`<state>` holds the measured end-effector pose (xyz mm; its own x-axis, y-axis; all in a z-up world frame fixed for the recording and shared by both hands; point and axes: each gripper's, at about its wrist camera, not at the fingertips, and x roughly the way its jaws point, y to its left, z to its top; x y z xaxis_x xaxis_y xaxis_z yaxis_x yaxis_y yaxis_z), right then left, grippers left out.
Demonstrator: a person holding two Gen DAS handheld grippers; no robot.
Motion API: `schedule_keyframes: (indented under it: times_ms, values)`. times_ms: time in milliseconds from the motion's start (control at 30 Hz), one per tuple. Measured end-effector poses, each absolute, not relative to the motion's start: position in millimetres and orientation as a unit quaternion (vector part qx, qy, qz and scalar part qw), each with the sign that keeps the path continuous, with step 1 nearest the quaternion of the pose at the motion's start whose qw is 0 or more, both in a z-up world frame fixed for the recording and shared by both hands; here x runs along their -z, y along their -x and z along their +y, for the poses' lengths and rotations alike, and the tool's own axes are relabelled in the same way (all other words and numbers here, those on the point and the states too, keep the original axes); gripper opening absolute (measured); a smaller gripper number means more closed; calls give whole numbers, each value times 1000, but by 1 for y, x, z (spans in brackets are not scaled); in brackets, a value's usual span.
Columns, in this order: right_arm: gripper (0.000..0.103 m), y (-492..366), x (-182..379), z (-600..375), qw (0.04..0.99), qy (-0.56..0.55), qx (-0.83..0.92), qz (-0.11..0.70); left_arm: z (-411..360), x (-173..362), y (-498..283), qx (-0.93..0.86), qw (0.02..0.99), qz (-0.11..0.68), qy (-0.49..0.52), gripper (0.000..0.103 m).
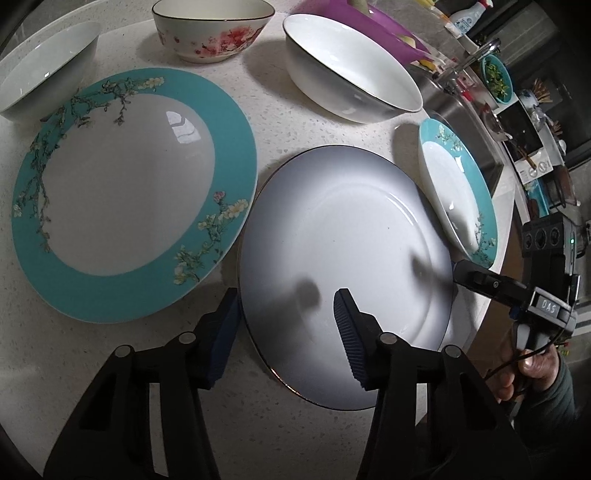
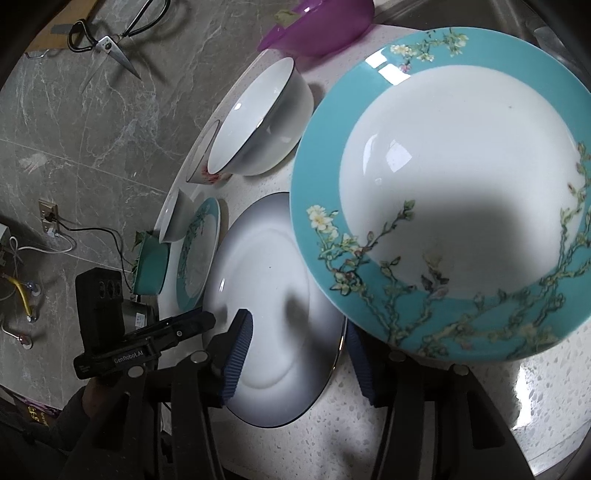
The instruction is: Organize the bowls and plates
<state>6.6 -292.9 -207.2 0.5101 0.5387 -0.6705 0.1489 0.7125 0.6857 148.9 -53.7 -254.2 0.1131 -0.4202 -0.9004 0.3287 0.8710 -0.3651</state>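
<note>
1. Blue ribbed pads of left gripper [image 1: 288, 332] spread wide, straddling near rim of white plate [image 1: 343, 266]; one pad over the plate, other outside the rim, nothing pinched.
2. Right gripper [image 2: 295, 354] likewise spread, straddling the same plate's rim from the opposite side; contact with rim possibly made, too foreshortened to tell.
3. Judged step: pick up white plate for stacking. Best done by seating rim deep between pads before closing, lifting level, clearing small teal plate [image 1: 461, 192] whose edge overlapped it.
4. Large teal plate [image 1: 129, 184] flat on speckled counter [image 1: 277, 122], just beside white plate; likely stack base.
5. Bowls behind: white bowl [image 1: 351, 70], floral bowl [image 1: 210, 29], pale bowl [image 1: 40, 70]. All looked empty.
6. Purple basin [image 2: 321, 26] beyond; contents unclear.
</note>
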Motion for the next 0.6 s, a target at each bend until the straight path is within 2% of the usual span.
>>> schedule_keyframes:
  times_ms: [67,133,167,200,233,600]
  values:
    - [48,-6,208,-294,791,-356,-111,484,-54,254,-149,248,745,618,36,48]
    - [27,-8,208,-294,791,-342,-89,500,-53,253,-150,240,746,620,38,48]
    - [20,-9,209,-295,790,-337,-79,506,-54,253,-151,234,748,620,36,46]
    - [17,-9,211,-298,787,-339,-75,509,-55,253,-152,227,751,619,29,38]
    - [16,-9,212,-299,785,-343,-76,510,-55,253,-153,220,755,618,20,28]
    - [18,-7,204,-282,805,-286,-60,516,-54,251,-154,219,754,619,-3,26]
